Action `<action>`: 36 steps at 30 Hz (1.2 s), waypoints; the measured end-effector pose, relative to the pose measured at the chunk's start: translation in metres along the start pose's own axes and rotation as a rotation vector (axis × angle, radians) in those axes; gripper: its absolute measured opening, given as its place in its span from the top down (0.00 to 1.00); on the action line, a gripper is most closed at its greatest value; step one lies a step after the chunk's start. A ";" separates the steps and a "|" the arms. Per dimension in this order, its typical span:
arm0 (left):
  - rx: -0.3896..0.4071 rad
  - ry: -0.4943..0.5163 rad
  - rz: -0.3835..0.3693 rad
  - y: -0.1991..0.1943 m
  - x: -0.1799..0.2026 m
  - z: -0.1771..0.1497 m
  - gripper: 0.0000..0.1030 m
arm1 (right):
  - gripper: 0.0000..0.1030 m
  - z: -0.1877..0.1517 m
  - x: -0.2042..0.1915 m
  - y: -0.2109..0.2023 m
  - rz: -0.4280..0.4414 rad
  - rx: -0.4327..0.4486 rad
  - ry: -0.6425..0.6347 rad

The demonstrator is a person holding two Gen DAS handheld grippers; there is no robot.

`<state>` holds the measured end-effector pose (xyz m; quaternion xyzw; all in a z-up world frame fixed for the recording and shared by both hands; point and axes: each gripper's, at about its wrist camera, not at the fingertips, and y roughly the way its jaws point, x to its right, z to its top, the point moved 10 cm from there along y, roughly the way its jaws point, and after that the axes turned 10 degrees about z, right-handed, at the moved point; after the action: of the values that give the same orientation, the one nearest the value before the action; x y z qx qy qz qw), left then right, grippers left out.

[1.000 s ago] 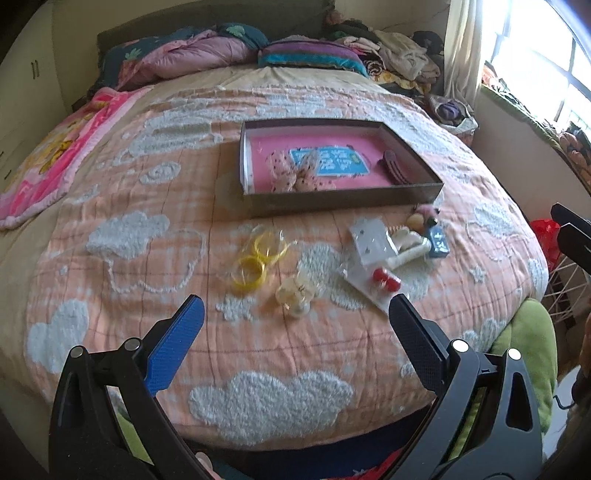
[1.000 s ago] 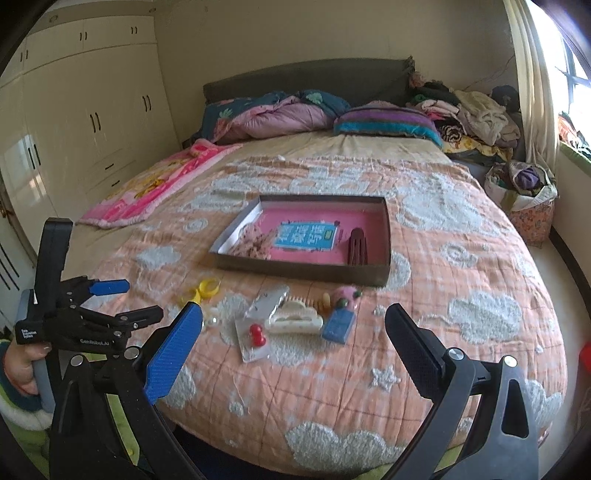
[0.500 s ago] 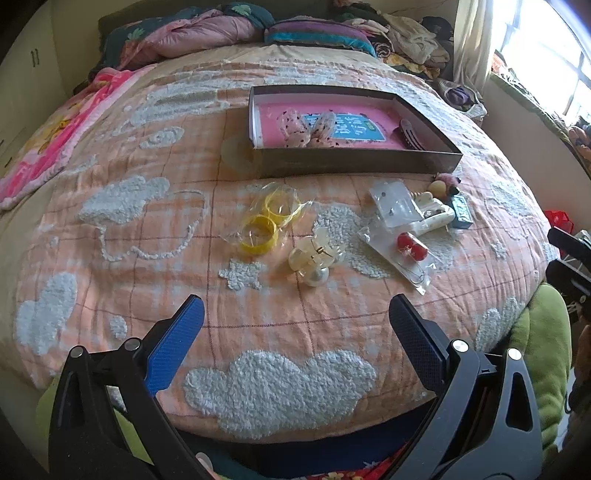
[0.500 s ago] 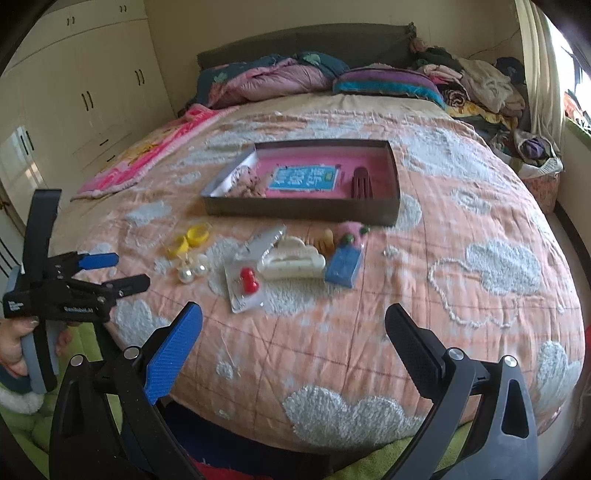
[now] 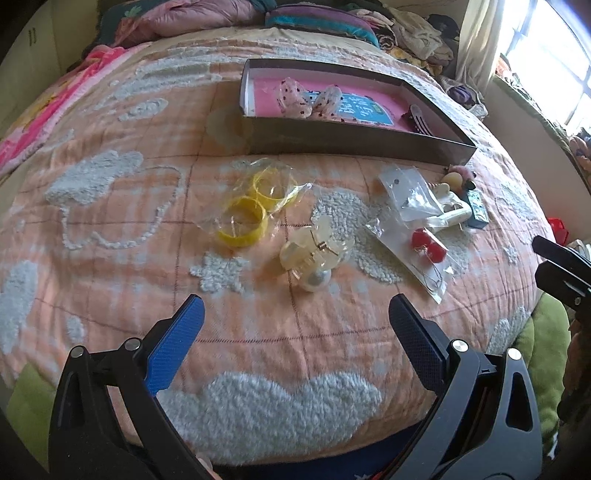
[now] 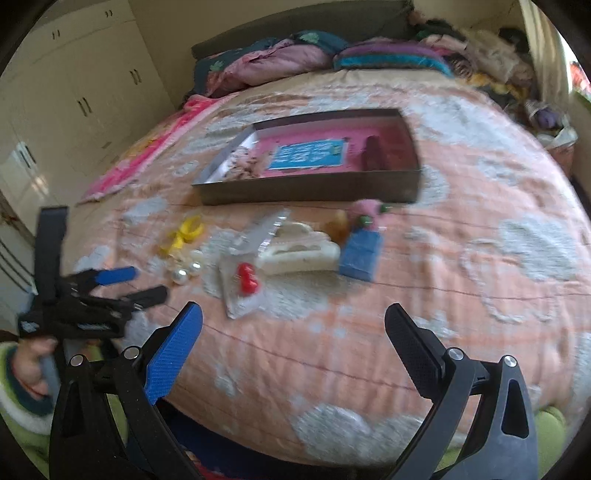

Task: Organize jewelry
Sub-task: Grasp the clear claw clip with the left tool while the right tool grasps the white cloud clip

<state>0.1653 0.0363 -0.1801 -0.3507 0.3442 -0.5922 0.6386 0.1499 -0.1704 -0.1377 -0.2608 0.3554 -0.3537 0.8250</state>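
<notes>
Loose jewelry lies on the peach cloud quilt in front of a dark tray [image 5: 351,142] with a pink floor. Bagged yellow bangles [image 5: 251,212], a cream hair claw with pearls [image 5: 314,254] and bagged red earrings [image 5: 426,243] sit just beyond my left gripper [image 5: 294,306], which hovers open and holds nothing. In the right wrist view, my right gripper [image 6: 293,317] is also open and empty, short of the red earrings [image 6: 247,280], a white cloud clip [image 6: 299,249] and a small blue box [image 6: 360,254]. The tray [image 6: 306,190] holds a blue card, a dotted bow and a dark clip.
Pillows and folded bedding [image 6: 280,59] are piled at the head of the bed. White wardrobes [image 6: 74,96] line the left wall. A clothes heap [image 5: 417,33] and a bright window are at the right. A hand [image 6: 33,365] holds the left gripper [image 6: 144,284] over the bed's near left edge.
Both grippers have moved forward and lower toward the loose items, which now look larger and nearer. Both stayed open. Nothing on the quilt moved.
</notes>
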 end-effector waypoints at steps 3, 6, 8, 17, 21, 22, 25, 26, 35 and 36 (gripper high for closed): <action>-0.011 -0.010 -0.008 0.008 0.001 0.002 0.22 | 0.05 0.007 -0.002 0.019 0.034 -0.027 0.013; -0.014 -0.016 -0.011 0.014 0.003 0.006 0.29 | 0.08 0.011 -0.002 0.037 0.012 -0.056 -0.013; -0.011 -0.012 -0.004 0.018 0.005 0.010 0.31 | 0.12 0.014 -0.002 0.050 0.000 -0.077 -0.032; -0.001 0.055 0.004 0.030 0.025 0.020 0.61 | 0.13 0.024 0.005 0.079 -0.083 -0.104 -0.113; 0.000 0.049 -0.015 0.026 0.024 0.020 0.61 | 0.16 0.026 0.008 0.090 -0.107 -0.114 -0.145; 0.004 0.048 -0.020 0.024 0.024 0.020 0.61 | 0.18 0.027 0.008 0.091 -0.108 -0.118 -0.154; 0.020 0.058 -0.030 0.017 0.026 0.021 0.61 | 0.28 0.029 0.015 0.085 -0.110 -0.106 -0.141; 0.022 0.057 -0.038 0.015 0.026 0.021 0.61 | 0.28 0.028 0.018 0.083 -0.110 -0.106 -0.138; 0.031 0.053 -0.045 0.005 0.029 0.021 0.61 | 0.26 0.027 0.016 0.090 -0.162 -0.132 -0.190; 0.036 0.053 -0.045 0.002 0.030 0.022 0.61 | 0.26 0.026 0.015 0.091 -0.169 -0.132 -0.195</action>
<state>0.1870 0.0075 -0.1716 -0.3310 0.3425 -0.6217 0.6219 0.2142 -0.1216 -0.1900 -0.3763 0.2728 -0.3708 0.8040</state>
